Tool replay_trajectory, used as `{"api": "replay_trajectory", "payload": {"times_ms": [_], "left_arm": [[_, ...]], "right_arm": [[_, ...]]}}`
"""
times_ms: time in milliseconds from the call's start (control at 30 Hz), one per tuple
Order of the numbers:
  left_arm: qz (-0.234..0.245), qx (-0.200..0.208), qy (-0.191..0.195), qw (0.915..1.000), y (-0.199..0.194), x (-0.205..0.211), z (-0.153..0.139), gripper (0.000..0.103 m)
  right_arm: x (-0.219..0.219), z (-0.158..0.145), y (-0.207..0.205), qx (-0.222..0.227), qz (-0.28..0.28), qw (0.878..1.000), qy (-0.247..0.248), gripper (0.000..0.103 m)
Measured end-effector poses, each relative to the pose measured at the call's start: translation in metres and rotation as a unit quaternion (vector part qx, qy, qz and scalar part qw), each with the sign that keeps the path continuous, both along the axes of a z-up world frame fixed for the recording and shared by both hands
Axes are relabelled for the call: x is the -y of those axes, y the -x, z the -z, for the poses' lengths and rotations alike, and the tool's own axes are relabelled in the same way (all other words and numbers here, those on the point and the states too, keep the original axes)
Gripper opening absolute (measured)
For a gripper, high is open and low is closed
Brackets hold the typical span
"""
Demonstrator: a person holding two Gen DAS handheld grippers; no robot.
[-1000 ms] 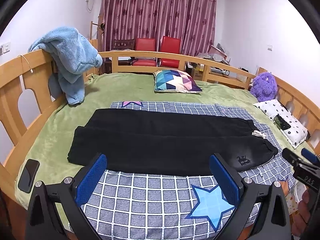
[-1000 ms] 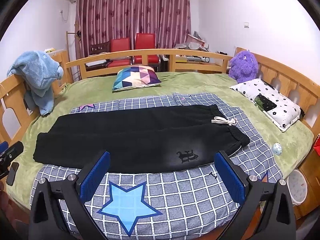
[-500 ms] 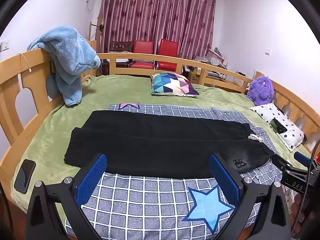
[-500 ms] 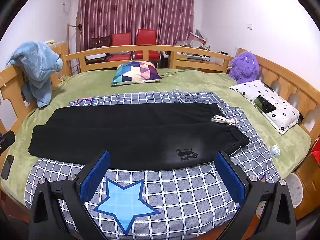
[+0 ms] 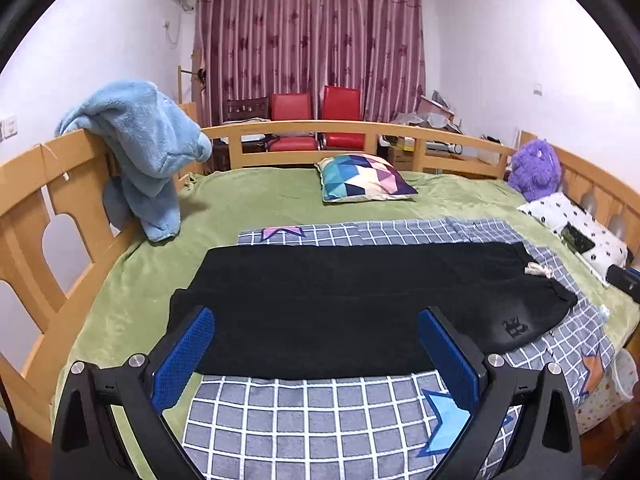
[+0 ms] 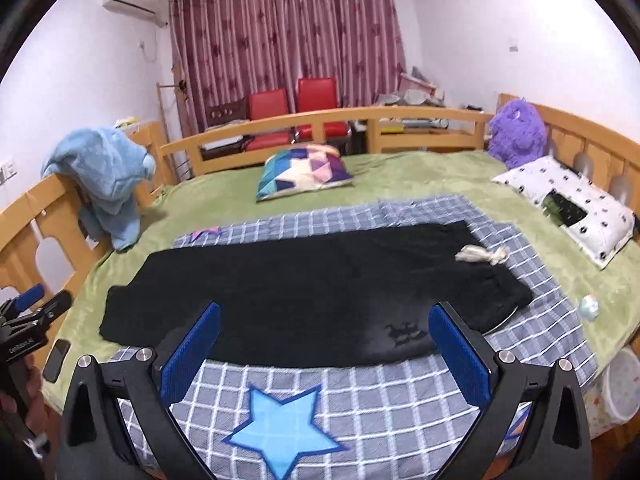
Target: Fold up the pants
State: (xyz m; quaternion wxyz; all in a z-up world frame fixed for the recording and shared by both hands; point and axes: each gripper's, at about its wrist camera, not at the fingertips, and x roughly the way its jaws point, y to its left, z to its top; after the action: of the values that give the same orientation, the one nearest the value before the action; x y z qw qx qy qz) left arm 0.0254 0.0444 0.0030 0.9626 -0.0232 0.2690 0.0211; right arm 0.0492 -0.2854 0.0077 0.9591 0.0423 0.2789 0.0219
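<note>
As laid flat on checked blanket [image 5: 320,420], black pants [image 5: 340,304], white drawstring [image 6: 480,256]

One pair of black pants [image 5: 352,304] lies on one checked blanket [image 5: 320,420], which shows two blue stars [image 6: 280,428] and one pink star [image 5: 282,233]. On the bed there are two pillows, one with coloured triangles [image 5: 364,178] and one white with dark spots [image 5: 576,228], and one purple plush toy [image 5: 534,170]. One blue fleece garment [image 5: 148,152] hangs on the rail, and two red chairs [image 5: 316,120] stand behind it.
</note>
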Motion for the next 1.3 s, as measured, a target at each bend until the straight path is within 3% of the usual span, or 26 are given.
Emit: {"api": "replay_trajectory", "payload": {"times_ms": [100,200,300,367,433,567,667,867,933,1033,1100,1200,1233,1267,1300], "left_arm": [[0.012,-0.013,0.035,0.9992,-0.008,-0.017,0.009,0.101],[0.003,-0.053,0.071,0.9961,-0.027,-0.035,0.039,0.101],[-0.018,-0.09,0.09,0.9917,-0.042,-0.051,0.079,0.1],[-0.029,-0.116,0.091,0.9886,-0.051,-0.061,0.106,0.091],[-0.039,-0.131,0.098,0.9857,-0.056,-0.069,0.128,0.088],[-0.04,-0.15,0.128,0.9795,-0.071,-0.078,0.167,0.088],[-0.05,-0.155,0.178,0.9704,-0.084,-0.087,0.194,0.087],[-0.075,-0.163,0.24,0.9541,-0.101,-0.104,0.238,0.083],[-0.07,-0.155,0.242,0.9552,-0.105,-0.103,0.242,0.083],[-0.069,-0.148,0.232,0.959,-0.114,-0.099,0.243,0.082],[-0.077,-0.15,0.221,0.9608,-0.123,-0.098,0.244,0.074],[-0.093,-0.163,0.213,0.959,-0.133,-0.104,0.242,0.05],[-0.1,-0.175,0.205,0.9579,-0.137,-0.106,0.241,0.033],[-0.105,-0.183,0.194,0.958,-0.14,-0.108,0.239,0.014],[-0.103,-0.189,0.192,0.9576,-0.142,-0.112,0.236,0.013]], "right_arm": [[0.021,-0.005,-0.01,0.005,0.011,1.0,-0.01,0.102],[0.045,0.013,-0.023,0.004,0.031,0.999,-0.027,0.101],[0.073,0.053,-0.043,-0.026,0.058,0.998,-0.028,0.089],[0.093,0.091,-0.059,-0.068,0.077,0.994,-0.026,0.072],[0.11,0.12,-0.069,-0.098,0.096,0.99,-0.029,0.062],[0.146,0.179,-0.083,-0.15,0.108,0.981,-0.061,0.062],[0.162,0.201,-0.084,-0.155,0.124,0.977,-0.079,0.062],[0.194,0.24,-0.102,-0.171,0.134,0.961,-0.168,0.063],[0.202,0.248,-0.106,-0.169,0.148,0.955,-0.191,0.063],[0.2,0.249,-0.117,-0.152,0.153,0.958,-0.189,0.064],[0.197,0.253,-0.129,-0.154,0.147,0.958,-0.191,0.065],[0.194,0.255,-0.147,-0.154,0.142,0.958,-0.197,0.065],[0.19,0.254,-0.157,-0.153,0.133,0.959,-0.198,0.056],[0.188,0.253,-0.164,-0.154,0.126,0.962,-0.189,0.028],[0.186,0.252,-0.171,-0.159,0.122,0.964,-0.176,0.019]]}}
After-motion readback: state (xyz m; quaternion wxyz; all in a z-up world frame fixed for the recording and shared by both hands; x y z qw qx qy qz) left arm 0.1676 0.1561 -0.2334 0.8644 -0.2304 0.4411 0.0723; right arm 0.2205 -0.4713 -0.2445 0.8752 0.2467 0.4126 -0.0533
